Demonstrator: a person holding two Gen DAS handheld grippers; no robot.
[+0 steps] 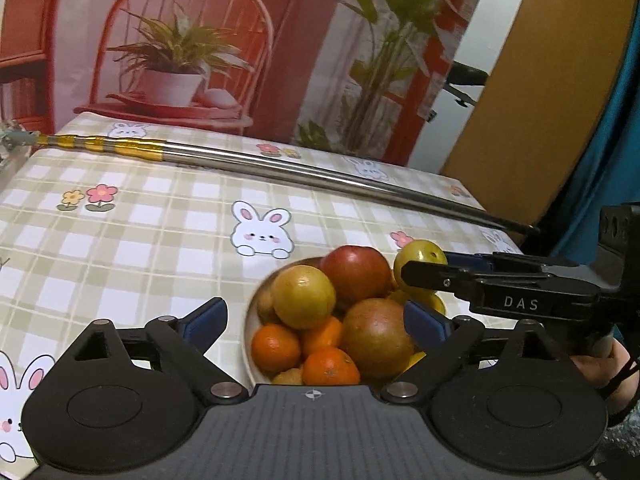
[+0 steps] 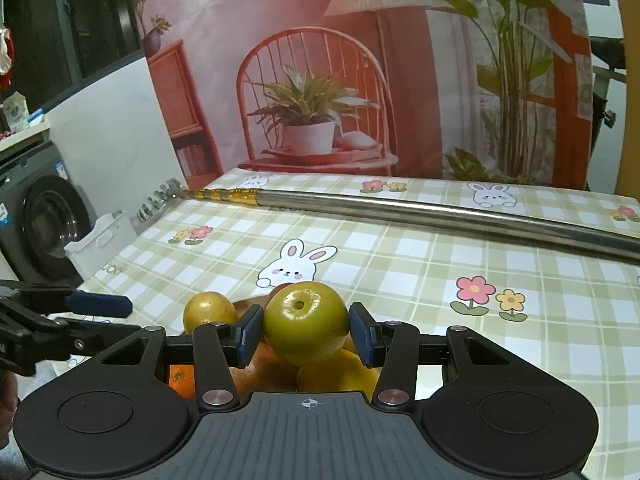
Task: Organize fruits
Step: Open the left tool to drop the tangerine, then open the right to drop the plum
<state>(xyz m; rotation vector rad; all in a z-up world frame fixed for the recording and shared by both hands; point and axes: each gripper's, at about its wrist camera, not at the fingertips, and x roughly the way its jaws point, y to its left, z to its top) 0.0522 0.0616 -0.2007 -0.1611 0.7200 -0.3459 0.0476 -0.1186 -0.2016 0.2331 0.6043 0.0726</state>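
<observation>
Two grippers up on my feeds, both over the fruit bowl [image 1: 249, 322] near the front of the checked bunny tablecloth [image 1: 140, 220].

L gripper [image 1: 316, 322]: jaws spread wide, blue pads either side of the pile, nothing pinched. Below it I see a yellow fruit [image 1: 303, 296] on top at the left, a red apple [image 1: 355, 274] behind it, a brownish-red apple [image 1: 376, 338] at the right, and approx three oranges [image 1: 276, 347] at the front. Pads look clear of the fruit, though the right pad sits just beside the brownish apple; can't tell if it touches.

R gripper [image 2: 306, 334]: jaws pressed on a green-yellow apple [image 2: 306, 322], stem dimple facing the cam, blue pads against both flanks. Apple is held above the bowl's right side w/ more fruit right under it; can't tell if it rests on them. Same apple shows in the L view [image 1: 420, 258], clamped at the R gripper's tips.

Long metal pole [image 1: 320, 174] w/ gold bands lies across the far part of the table. Printed backdrop [image 2: 320, 80] w/ chair and plant behind.
</observation>
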